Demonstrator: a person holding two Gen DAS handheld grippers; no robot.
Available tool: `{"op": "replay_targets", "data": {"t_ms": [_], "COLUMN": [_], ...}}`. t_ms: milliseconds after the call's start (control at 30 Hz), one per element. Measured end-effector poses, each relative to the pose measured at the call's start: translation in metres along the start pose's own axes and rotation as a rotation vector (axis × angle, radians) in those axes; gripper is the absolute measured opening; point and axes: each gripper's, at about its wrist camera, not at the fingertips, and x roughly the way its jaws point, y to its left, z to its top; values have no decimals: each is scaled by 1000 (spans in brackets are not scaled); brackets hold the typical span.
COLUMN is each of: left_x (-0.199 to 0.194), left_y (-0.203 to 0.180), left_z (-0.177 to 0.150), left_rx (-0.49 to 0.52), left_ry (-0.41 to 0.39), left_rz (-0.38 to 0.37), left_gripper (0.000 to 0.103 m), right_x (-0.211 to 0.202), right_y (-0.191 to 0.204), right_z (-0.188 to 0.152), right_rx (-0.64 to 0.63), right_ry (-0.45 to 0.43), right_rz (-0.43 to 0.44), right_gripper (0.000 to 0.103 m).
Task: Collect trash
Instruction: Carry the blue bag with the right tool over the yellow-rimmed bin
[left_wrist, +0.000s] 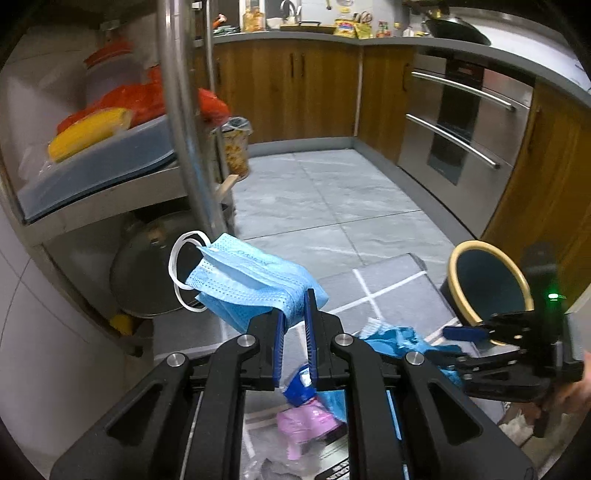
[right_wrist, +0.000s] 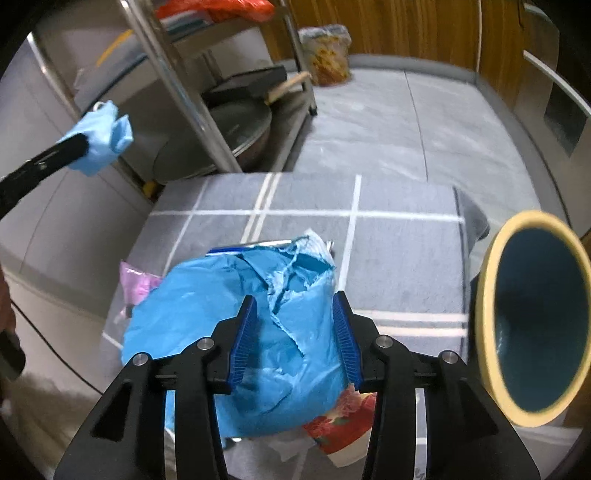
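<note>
My left gripper (left_wrist: 293, 306) is shut on a light blue face mask (left_wrist: 251, 280), held up in the air with its white ear loops dangling to the left. The right wrist view shows that mask (right_wrist: 105, 134) high at the left, beside the metal rack. My right gripper (right_wrist: 295, 321) is open, its blue pads standing either side of a crumpled blue plastic bag (right_wrist: 221, 314) that lies on the grey mat (right_wrist: 399, 266). A dark bin with a yellow rim (right_wrist: 535, 325) stands just right of it. The bag hides part of what lies under it.
A pink wrapper (right_wrist: 138, 282) and a red-flowered packet (right_wrist: 340, 417) lie by the blue bag. A metal rack (left_wrist: 184, 110) with a pot lid (left_wrist: 147, 273) on its low shelf stands at the left. Wooden cabinets and an oven (left_wrist: 461, 122) line the far side.
</note>
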Motion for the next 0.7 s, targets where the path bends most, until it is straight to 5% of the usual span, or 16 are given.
{"op": "replay_targets", "data": {"t_ms": [100, 133, 167, 700], "left_x": [7, 10, 11, -4], "left_y": [-6, -12, -13, -44], "left_z": [3, 5, 4, 13], "left_rx": [-4, 2, 6, 43], "left_ry": [0, -1, -5, -82], "left_rz": [-40, -56, -68, -121], "left_gripper": [10, 10, 10, 10], "right_x": [11, 14, 15, -106], "right_y": [2, 4, 7, -11], "right_z": [-2, -4, -6, 24], "right_rx": [-7, -28, -50, 21], "right_ry": [34, 43, 48, -289], "right_rz": [21, 9, -4, 96], "right_gripper": [27, 8, 1, 1]}}
